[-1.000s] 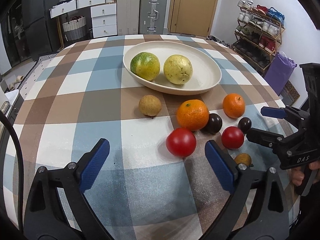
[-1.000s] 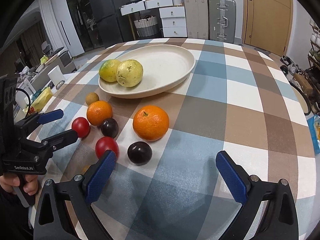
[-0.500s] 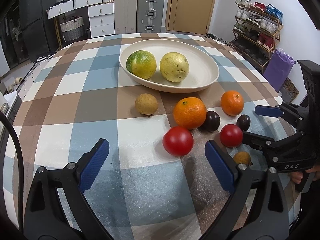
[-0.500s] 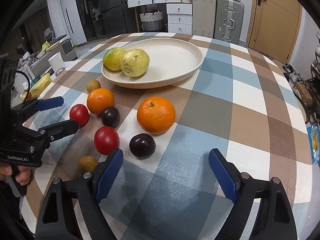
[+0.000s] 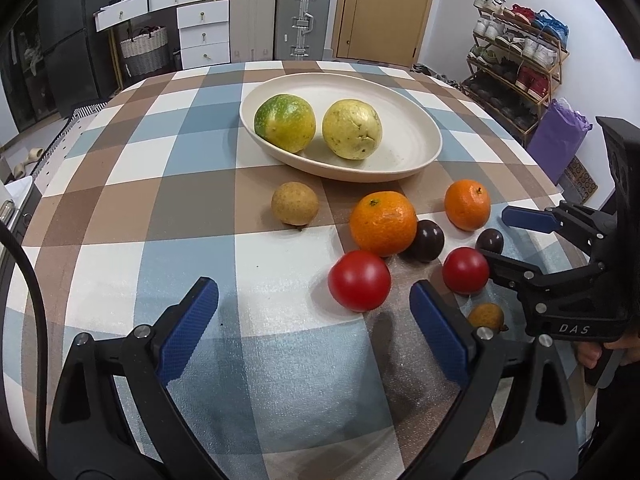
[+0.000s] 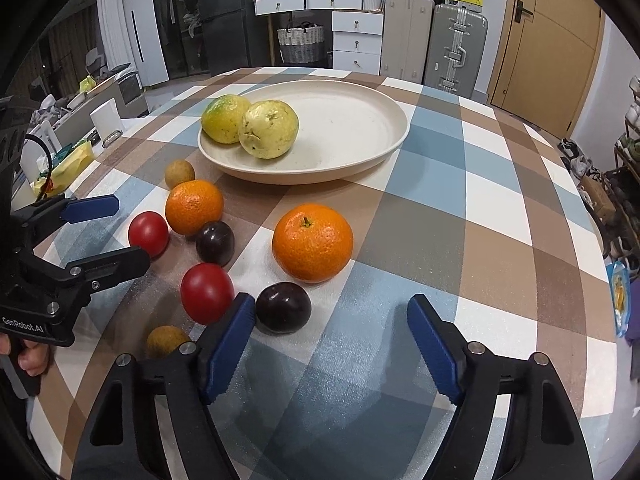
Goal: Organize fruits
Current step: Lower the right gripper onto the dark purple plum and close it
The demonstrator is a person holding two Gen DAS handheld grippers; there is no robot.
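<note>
A cream plate [image 5: 416,136] [image 6: 360,128] holds a green-yellow fruit [image 5: 285,122] and a yellow fruit [image 5: 352,129]. In front of it on the checked cloth lie two oranges [image 6: 312,242] [image 6: 195,207], two red tomatoes [image 6: 207,292] [image 6: 148,234], two dark plums [image 6: 283,307] [image 6: 215,241] and two small brown fruits [image 6: 180,174] [image 6: 166,340]. My right gripper [image 6: 330,320] hangs over the near plum with its jaws closing; the plum sits just inside the left finger, unpressed. My left gripper [image 5: 314,320] is open and empty, close to a tomato [image 5: 359,280].
The table edge curves off at right, with a shoe rack [image 5: 516,56] and purple bag [image 5: 558,140] beyond. Drawers [image 6: 356,36] and suitcases [image 6: 452,48] stand behind the table. A hand holds each gripper's handle at the frame edges.
My right gripper's jaws have narrowed and it has come closer to the near dark plum. The left gripper has stayed where it was, still open.
</note>
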